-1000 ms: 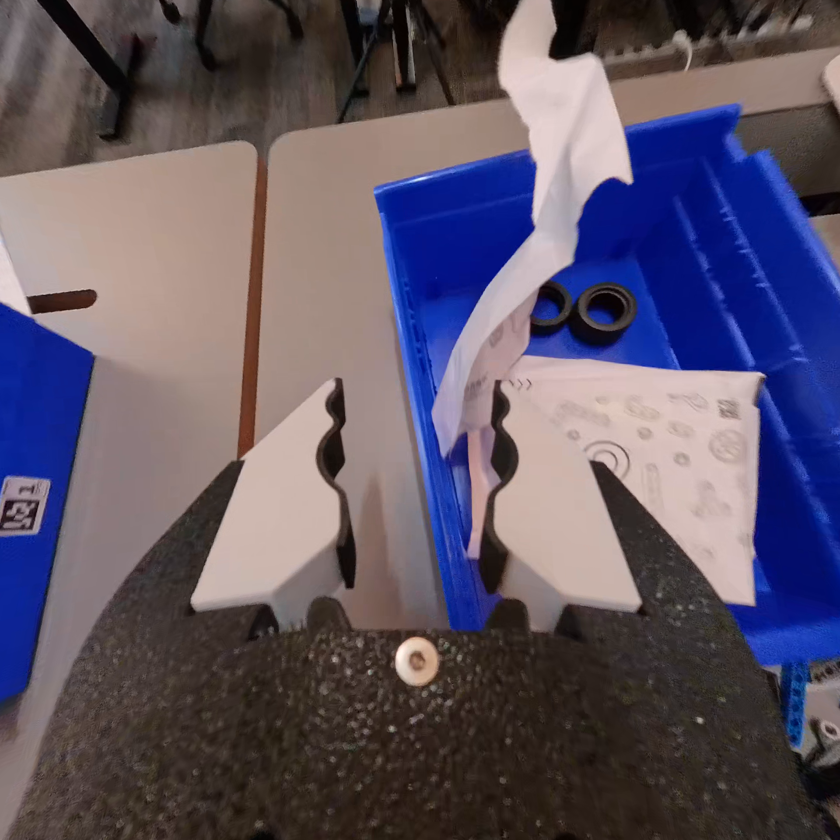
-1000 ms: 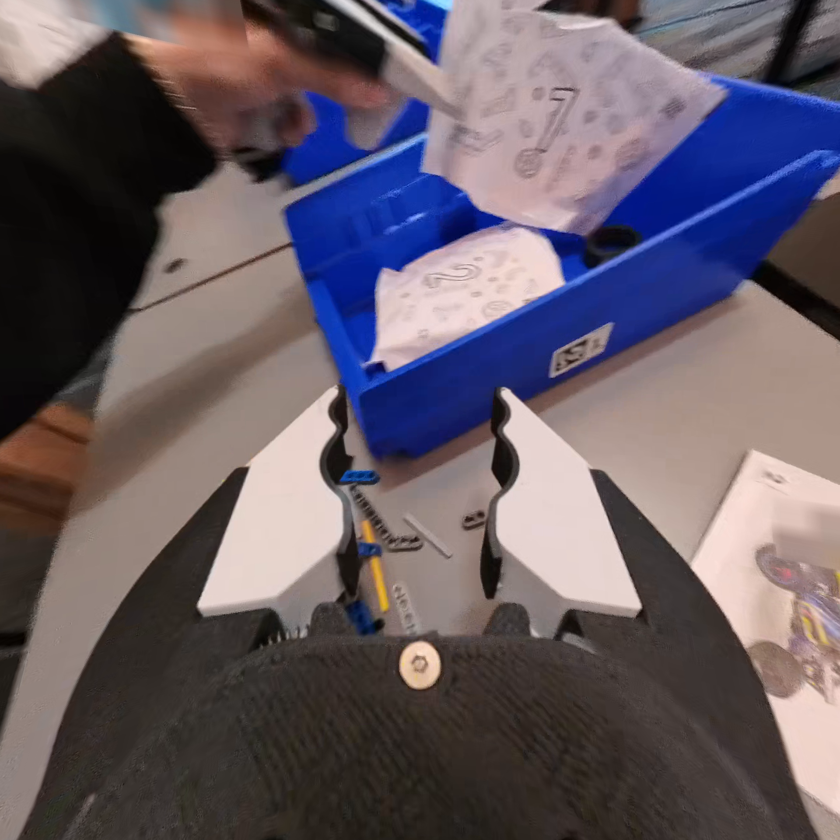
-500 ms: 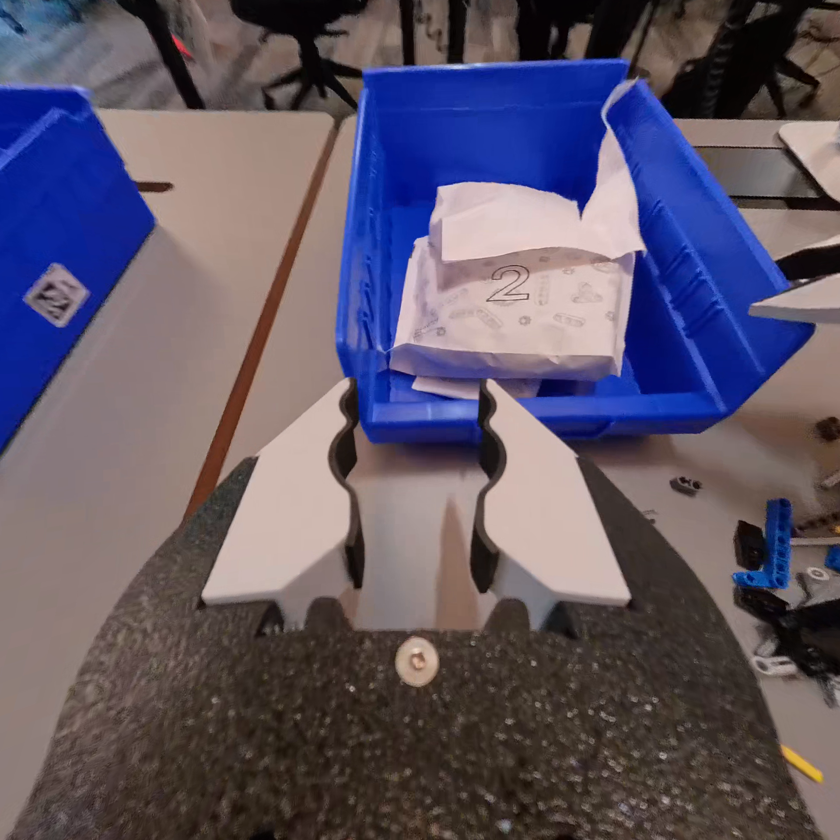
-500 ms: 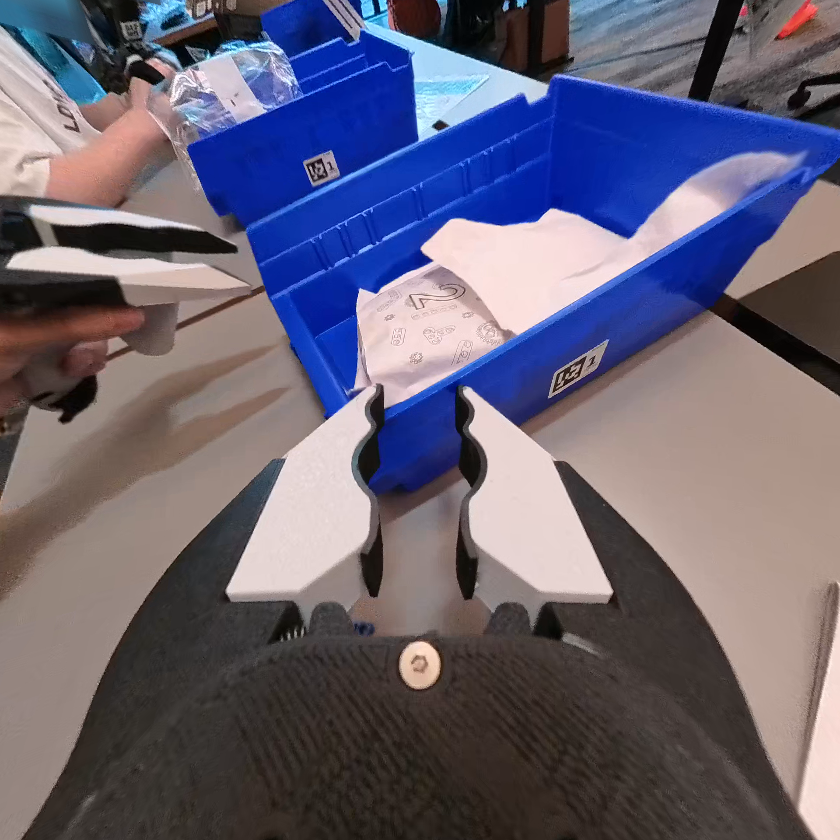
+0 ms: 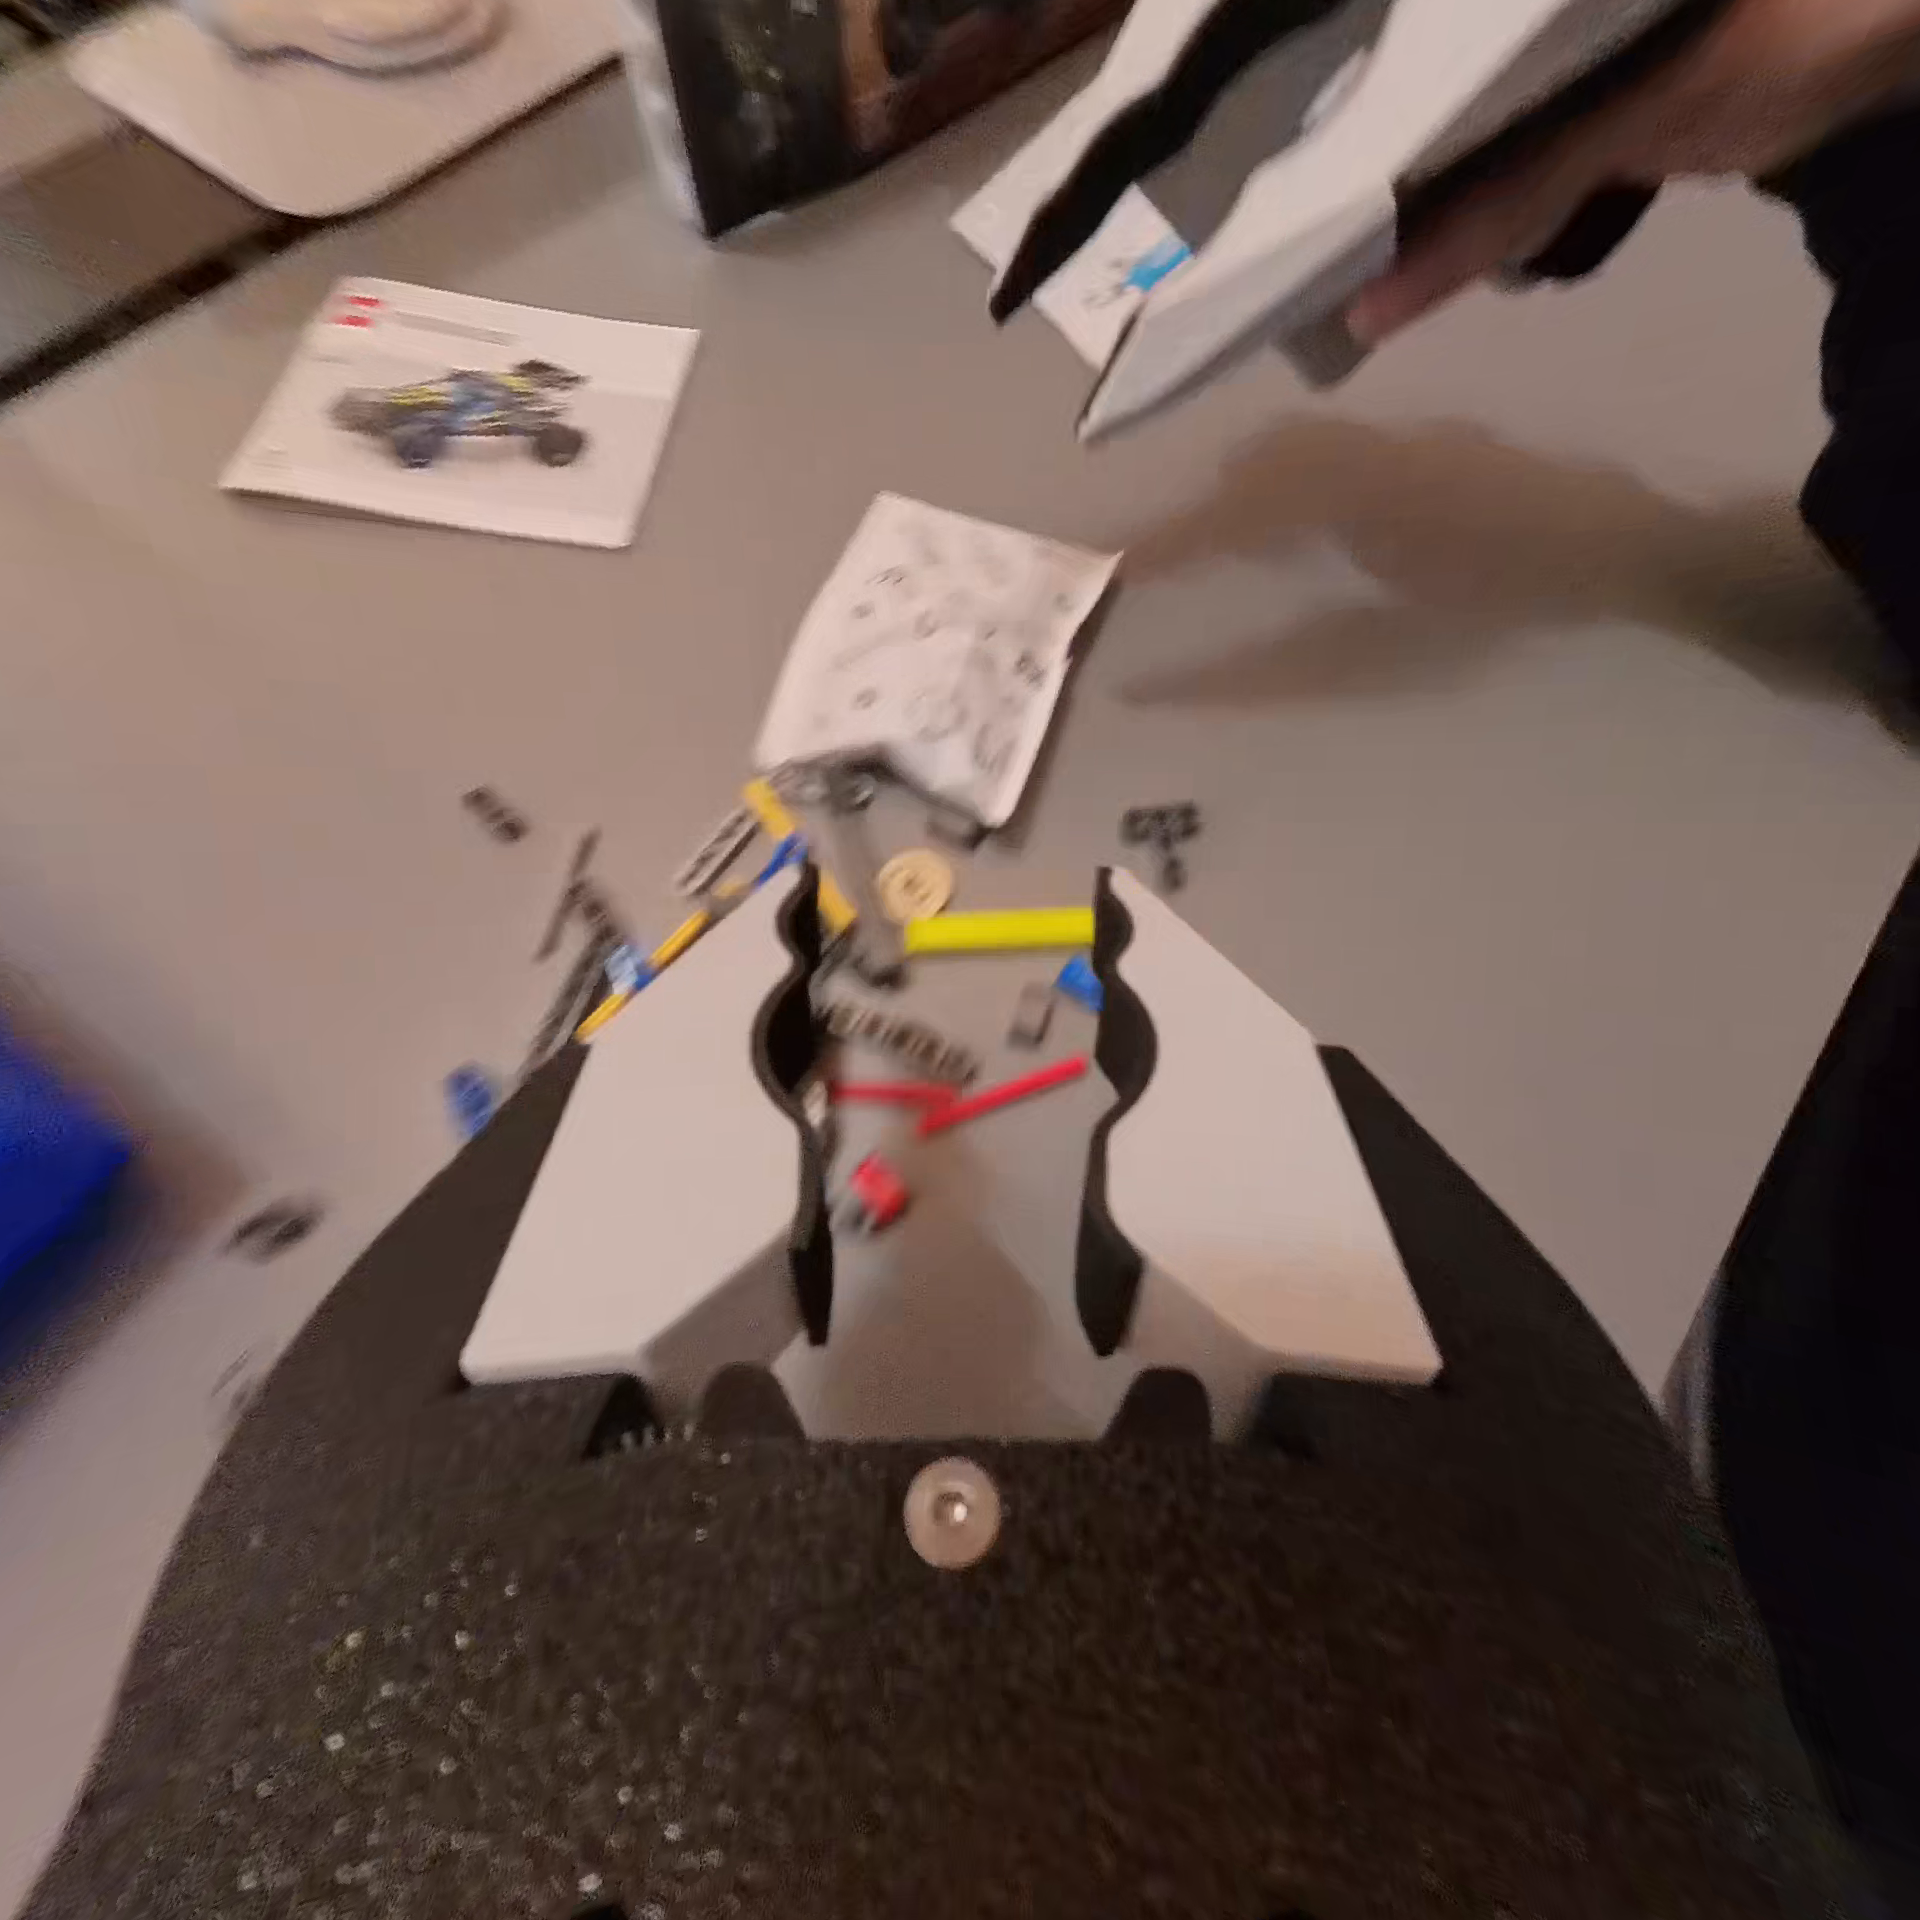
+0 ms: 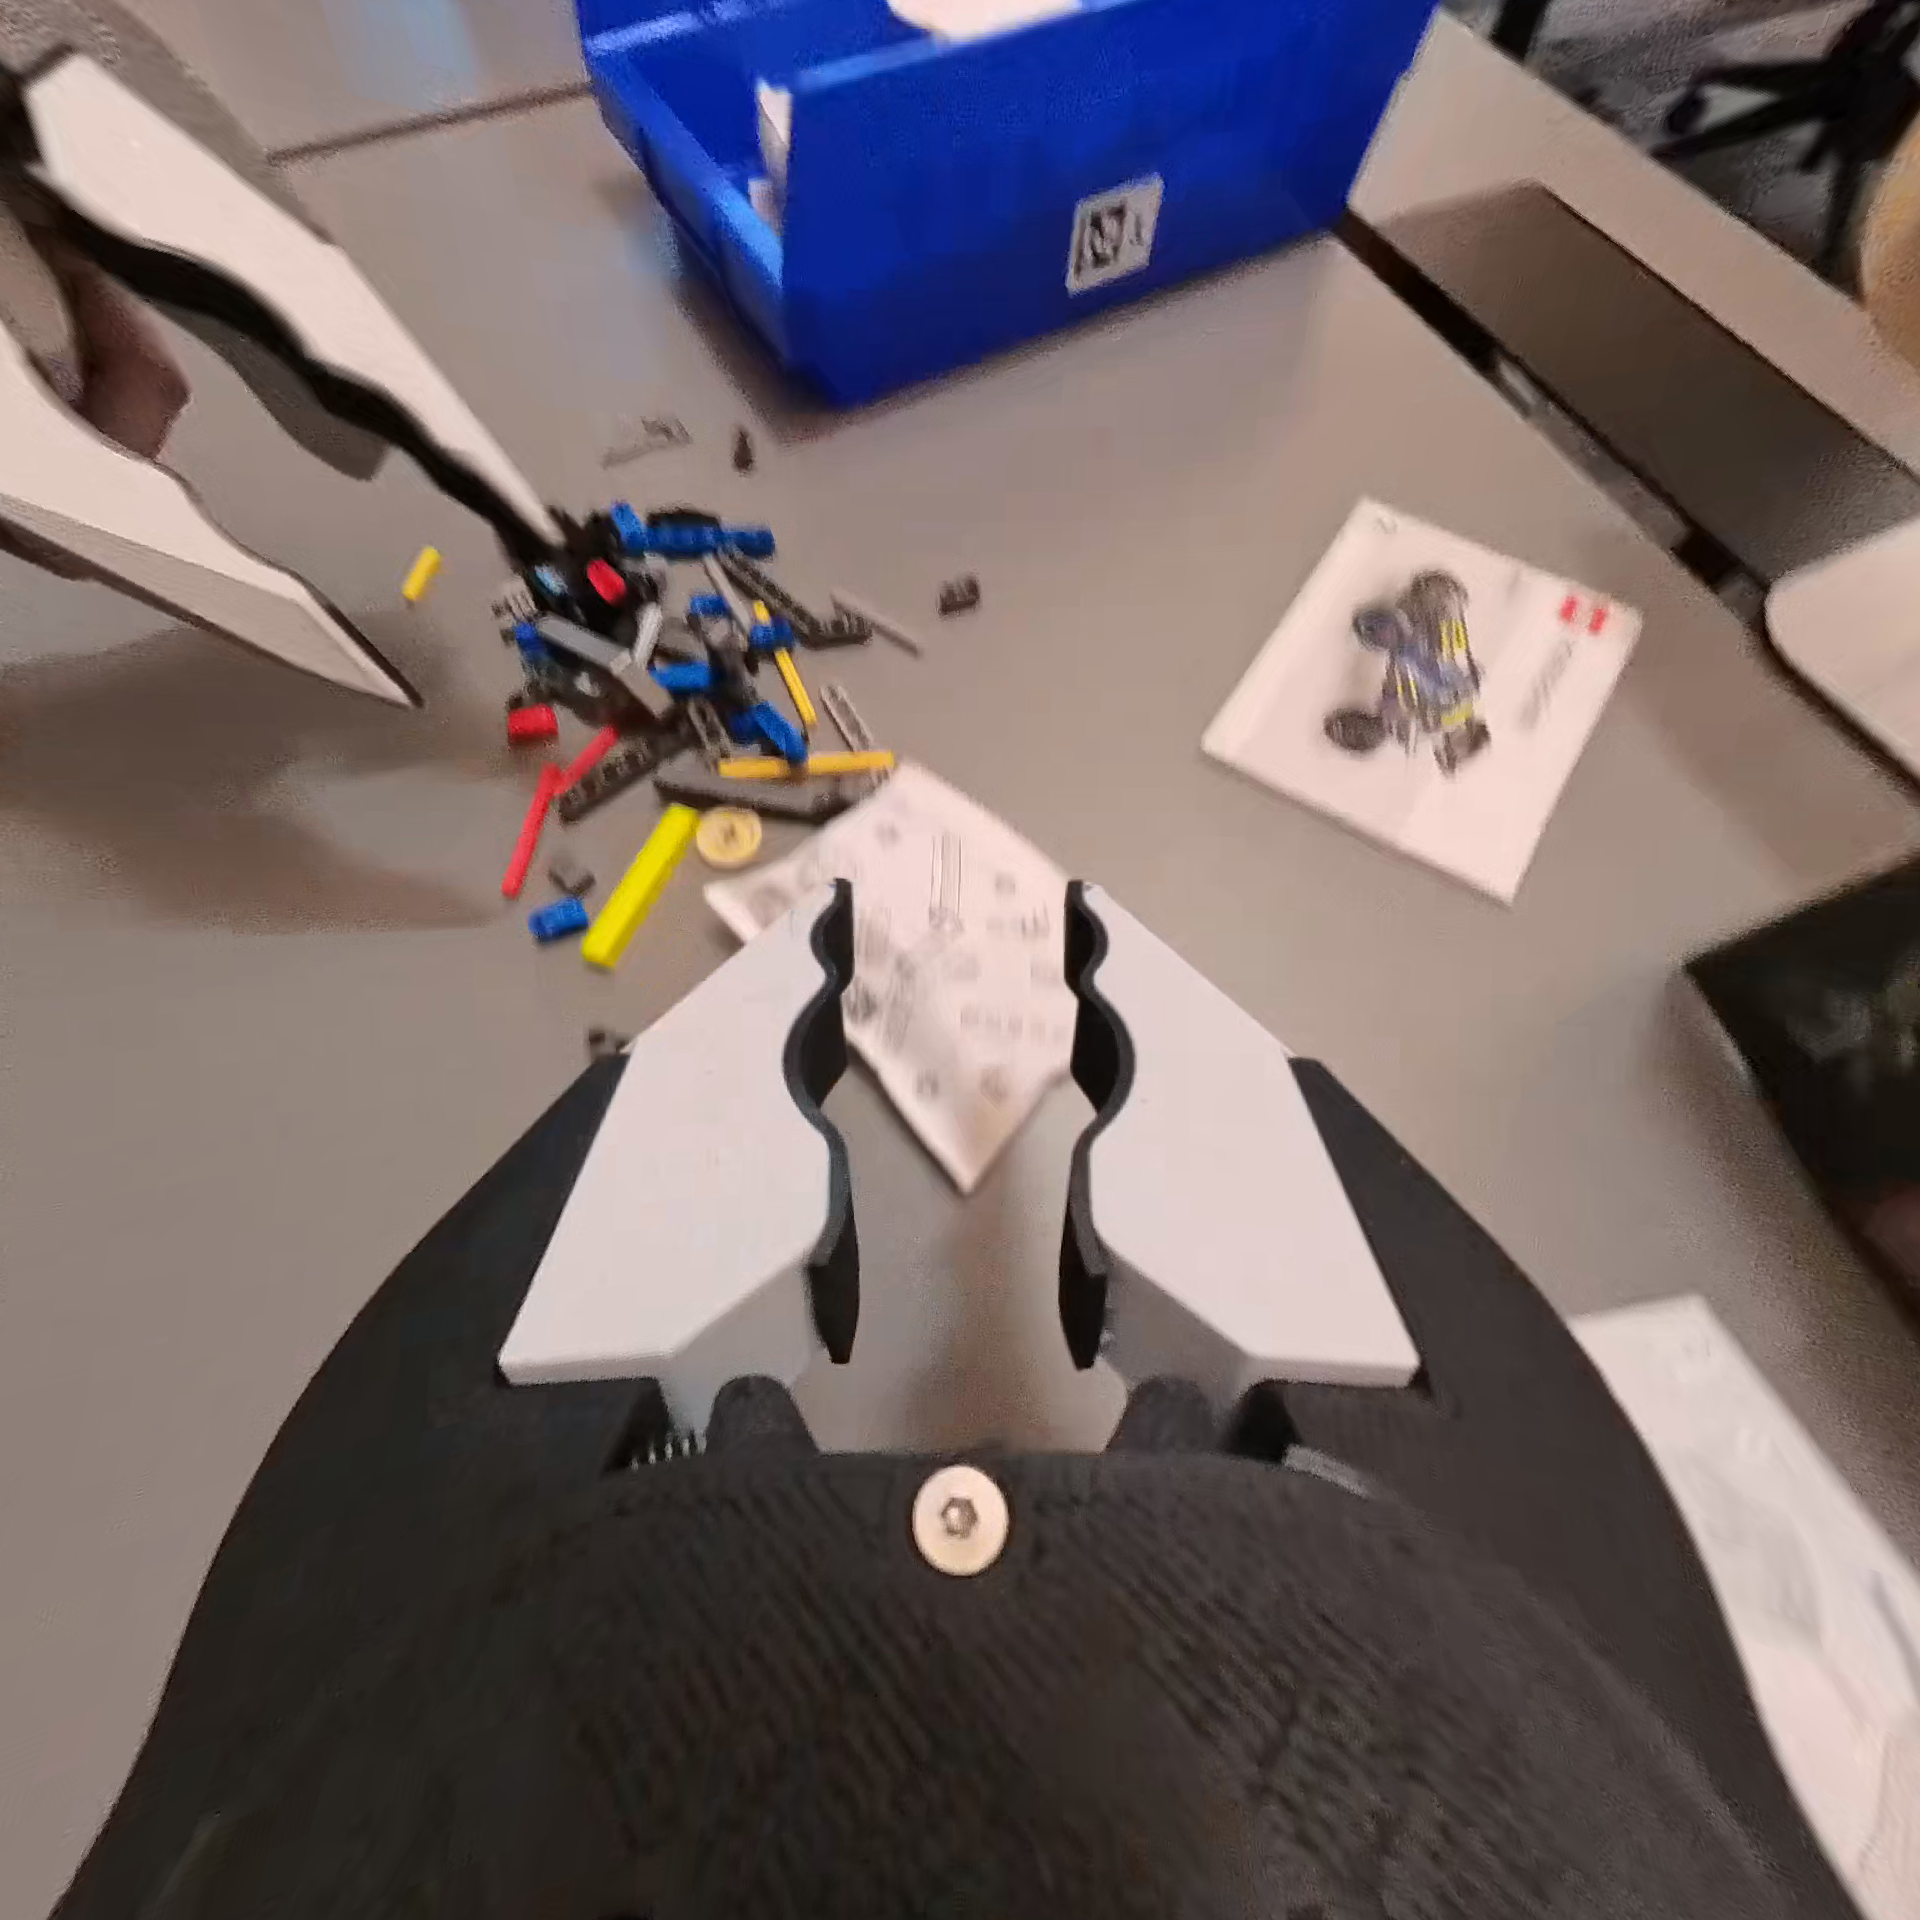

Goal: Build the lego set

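Right wrist view shows the grey desk (image 6: pixel 1195 499), a blue plastic bin (image 6: pixel 935 208) and a printed booklet (image 6: pixel 1423 696). Loose small plastic lego pieces (image 6: pixel 675 665) lie scattered left of centre beside a torn paper bag (image 6: pixel 956 966): light, stiff, slippery, best pinched across flat sides. Right gripper (image 6: pixel 951 904) and left gripper (image 5: pixel 945 894) both hold their fingers apart, empty.

In the right wrist view, loose lego pieces (image 6: pixel 665 665) lie on the bench (image 6: pixel 1091 499), a bin (image 6: pixel 966 187) behind them, a paper bag (image 6: pixel 956 966) just before them, a booklet (image 6: pixel 1423 696) to their right.
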The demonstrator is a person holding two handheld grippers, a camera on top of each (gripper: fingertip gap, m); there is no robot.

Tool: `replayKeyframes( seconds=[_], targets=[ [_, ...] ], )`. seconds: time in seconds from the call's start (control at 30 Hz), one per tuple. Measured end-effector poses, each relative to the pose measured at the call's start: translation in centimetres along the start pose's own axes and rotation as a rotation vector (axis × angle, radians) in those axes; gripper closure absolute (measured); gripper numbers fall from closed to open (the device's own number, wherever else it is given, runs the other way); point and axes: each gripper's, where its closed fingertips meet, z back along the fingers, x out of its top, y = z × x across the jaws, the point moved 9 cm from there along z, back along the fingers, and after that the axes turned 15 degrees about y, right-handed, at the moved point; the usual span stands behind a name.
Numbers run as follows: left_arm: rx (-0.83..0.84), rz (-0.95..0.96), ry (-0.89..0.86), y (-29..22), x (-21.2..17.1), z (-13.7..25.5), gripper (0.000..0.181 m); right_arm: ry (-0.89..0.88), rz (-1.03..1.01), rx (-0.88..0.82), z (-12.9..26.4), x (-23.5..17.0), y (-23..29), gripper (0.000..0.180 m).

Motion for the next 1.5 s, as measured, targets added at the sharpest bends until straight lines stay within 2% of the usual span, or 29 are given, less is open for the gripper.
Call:
replayKeyframes(
  seconds=[0.07,0.17,0.27,0.37,0.43,0.6,0.7,0.8,0.9,1.0,1.1,1.17,1.33,1.5],
  targets=[
    [-0.049,-0.024,0.016,-0.9,2.1,-3.2,0.127,0.001,-0.023,-0.029,0.2,-2.6,0.6,0.141],
    [0.064,-0.169,0.159,-1.3,4.2,-7.0,0.121,0.053,-0.062,-0.016,0.2,-5.9,1.3,0.14],
    [0.138,-0.305,0.26,-2.6,5.1,-9.4,0.134,0.047,-0.109,-0.021,0.6,-7.8,1.5,0.139],
    [0.266,-0.398,0.241,-3.8,5.4,-10.4,0.164,0.009,-0.157,-0.003,1.2,-8.5,1.2,0.14],
    [0.375,-0.443,0.195,-4.2,5.7,-10.2,0.181,-0.017,-0.198,0.004,1.6,-8.6,0.5,0.14],
    [0.589,-0.584,0.069,-5.1,5.9,-8.8,0.181,-0.134,-0.351,0.072,2.4,-8.5,-1.3,0.14],
    [0.778,-0.769,-0.051,-6.4,6.2,-7.7,0.181,-0.159,-0.435,0.145,2.4,-8.8,-1.8,0.141],
    [0.907,-0.934,-0.167,-8.3,6.2,-7.3,0.181,-0.212,-0.538,0.327,2.5,-9.4,-1.6,0.135],
    [0.999,-0.998,-0.254,-9.5,6.2,-7.0,0.181,-0.321,-0.652,0.544,3.0,-10.4,-1.4,0.141],
    [1.126,-1.143,-0.35,-10.8,6.2,-6.4,0.181,-0.449,-0.726,0.716,3.8,-11.2,-1.2,0.142],
    [1.185,-1.243,-0.398,-11.7,6.4,-6.2,0.181,-0.527,-0.785,0.783,4.0,-11.5,-1.2,0.132],
    [1.208,-1.287,-0.412,-11.9,6.7,-5.9,0.181,-0.599,-0.799,0.882,4.5,-11.5,-1.1,0.133],
    [1.245,-1.31,-0.41,-11.4,6.7,-5.3,0.181,-0.668,-0.837,0.923,4.9,-12.4,-1.5,0.134],
    [1.269,-1.377,-0.429,-11.9,6.4,-5.0,0.181,-0.609,-0.873,0.812,4.4,-12.9,-1.8,0.137]
  ],
)
